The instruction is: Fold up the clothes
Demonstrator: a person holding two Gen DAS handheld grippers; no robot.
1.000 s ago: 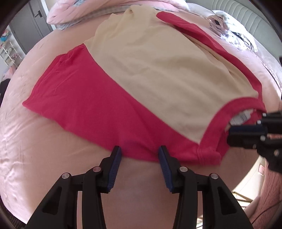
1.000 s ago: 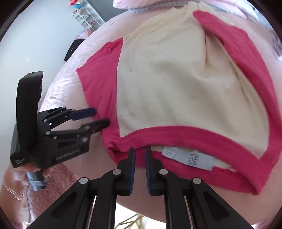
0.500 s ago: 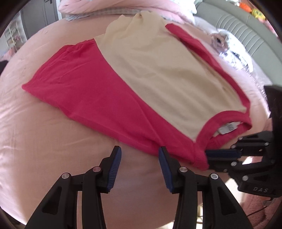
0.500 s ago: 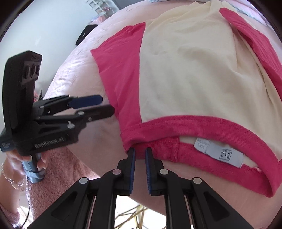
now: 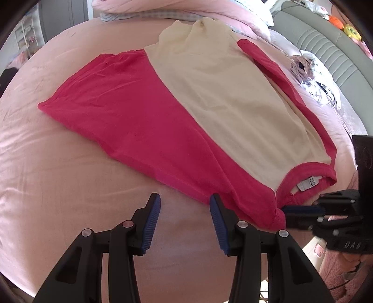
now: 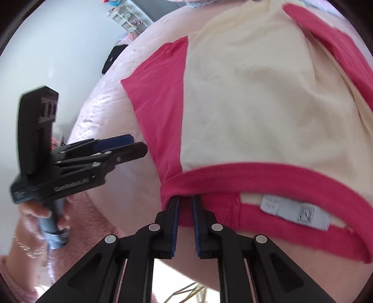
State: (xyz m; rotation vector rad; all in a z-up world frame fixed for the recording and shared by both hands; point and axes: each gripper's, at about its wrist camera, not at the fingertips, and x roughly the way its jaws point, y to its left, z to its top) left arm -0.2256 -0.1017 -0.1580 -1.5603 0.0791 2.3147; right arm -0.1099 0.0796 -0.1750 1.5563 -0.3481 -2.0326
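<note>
Pink-and-cream T-shirt (image 5: 209, 111) is lying spread flat on a bed with a pale pink sheet (image 5: 58, 186), neckline pointing toward the bed's near edge, hem toward the pillows (image 5: 163, 9) at the far end. One pink sleeve (image 5: 112, 102) is lying stretched out to the left in the left wrist view; the other pink sleeve (image 5: 279, 77) is lying folded in along the cream body. White neck label (image 6: 296, 211) is showing inside the collar.

Right claw (image 6: 185, 202) is sitting at the collar's left corner, jaws nearly together, and pink collar fabric (image 6: 186, 214) is showing in the narrow gap between the pads, so it is pinching the shirt there. In the left wrist view the same claw (image 5: 300, 213) is touching the shirt's corner by the shoulder seam.

Left claw (image 5: 185, 206) is hanging open just above the sheet at the sleeve's lower edge; right pad tip is overlapping the pink hem, nothing clamped between the jaws. In the right wrist view it (image 6: 137, 145) is sitting just beside the sleeve, apart from it, with a hand (image 6: 46, 216) gripping its handle.

Crumpled patterned clothing (image 5: 312, 79) is lying by the grey padded headboard (image 5: 326, 46).
</note>
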